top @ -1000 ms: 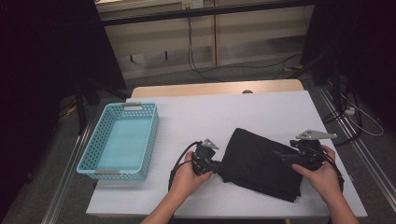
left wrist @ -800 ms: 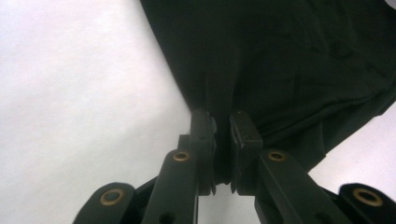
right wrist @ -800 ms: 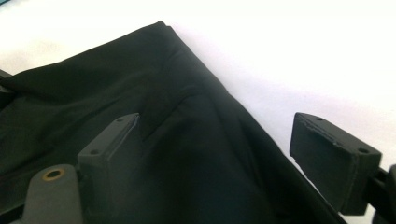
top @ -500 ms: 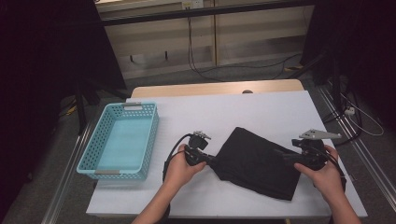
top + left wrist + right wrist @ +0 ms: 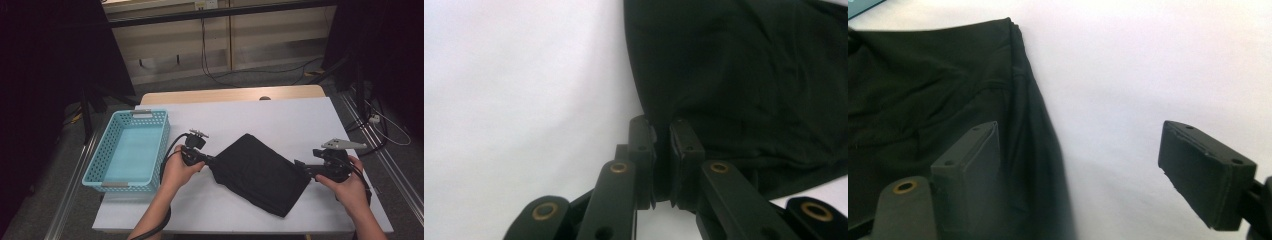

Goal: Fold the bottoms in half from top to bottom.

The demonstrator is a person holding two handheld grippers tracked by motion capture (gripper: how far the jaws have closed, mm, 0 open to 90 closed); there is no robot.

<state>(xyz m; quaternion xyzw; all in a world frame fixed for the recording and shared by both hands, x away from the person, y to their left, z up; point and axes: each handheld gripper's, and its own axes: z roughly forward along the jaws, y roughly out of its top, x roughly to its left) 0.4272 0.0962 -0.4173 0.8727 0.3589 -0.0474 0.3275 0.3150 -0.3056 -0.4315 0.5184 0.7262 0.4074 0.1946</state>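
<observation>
A black cloth (image 5: 260,172) lies spread on the white table (image 5: 280,120), between my two hands. My left gripper (image 5: 211,161) is shut on the cloth's left corner, and in the left gripper view the left gripper (image 5: 663,132) has its jaws pinched on a fold of the cloth (image 5: 744,75). My right gripper (image 5: 301,170) stands open at the cloth's right edge. In the right gripper view the right gripper (image 5: 1088,170) has one jaw over the cloth (image 5: 933,85) and the other over bare table, neither pressing on it.
A teal plastic basket (image 5: 162,145) stands at the table's left side with nothing in it. The table's wooden far edge (image 5: 230,95) lies behind. Cables trail on the floor beyond, and dark stands flank the table.
My left gripper has moved left and away from the person with the cloth's corner in it, drawing the cloth out flatter and longer. The right gripper has stayed where it was.
</observation>
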